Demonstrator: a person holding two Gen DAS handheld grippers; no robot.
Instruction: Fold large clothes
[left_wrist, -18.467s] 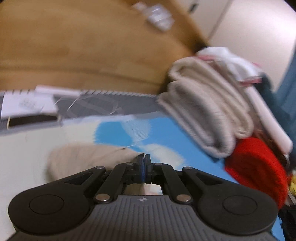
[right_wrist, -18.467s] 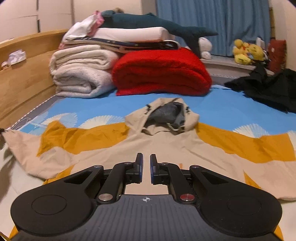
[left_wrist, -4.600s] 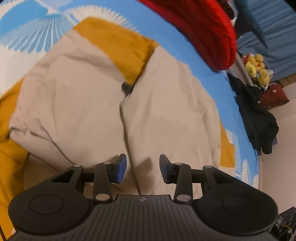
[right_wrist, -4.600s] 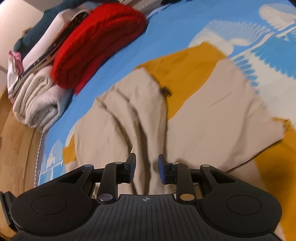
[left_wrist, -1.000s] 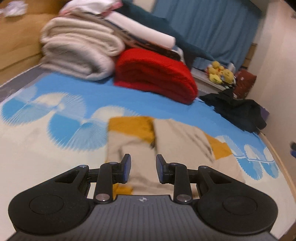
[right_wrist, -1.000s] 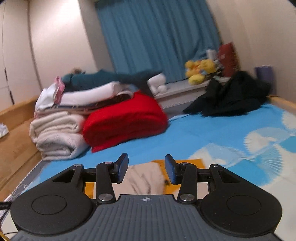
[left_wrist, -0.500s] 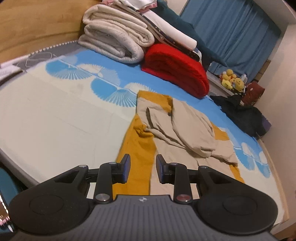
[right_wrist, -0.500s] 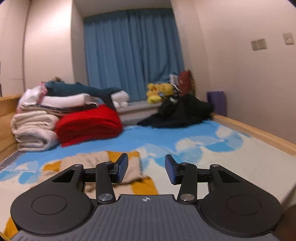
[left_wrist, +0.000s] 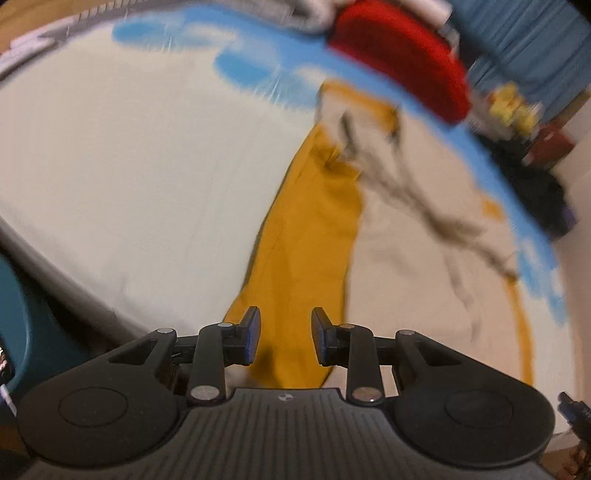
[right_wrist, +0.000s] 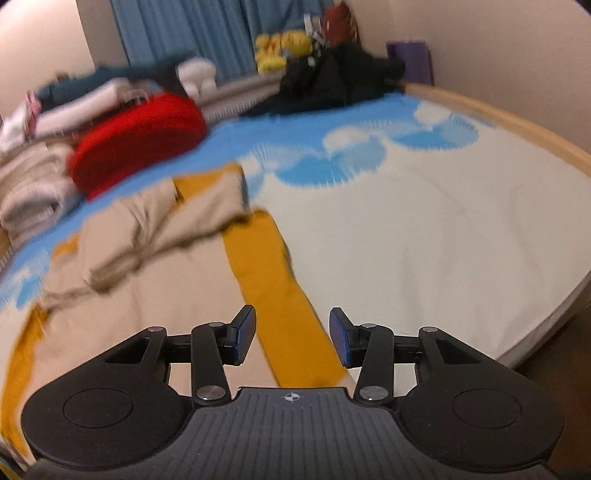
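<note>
Bed bearing half-folded hoodie; left gripper and right gripper, both released and empty, are aiming at its lower hem corners; next: clamping them.

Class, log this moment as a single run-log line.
garment: beige-and-mustard top, sleeves folded in, on bed | left gripper: open, empty | right gripper: open, empty

Blue curtain on the far wall, plain pale walls beside it. Bed with cream-and-blue sheet, wooden frame along its edge. Warm, dim indoor light
</note>
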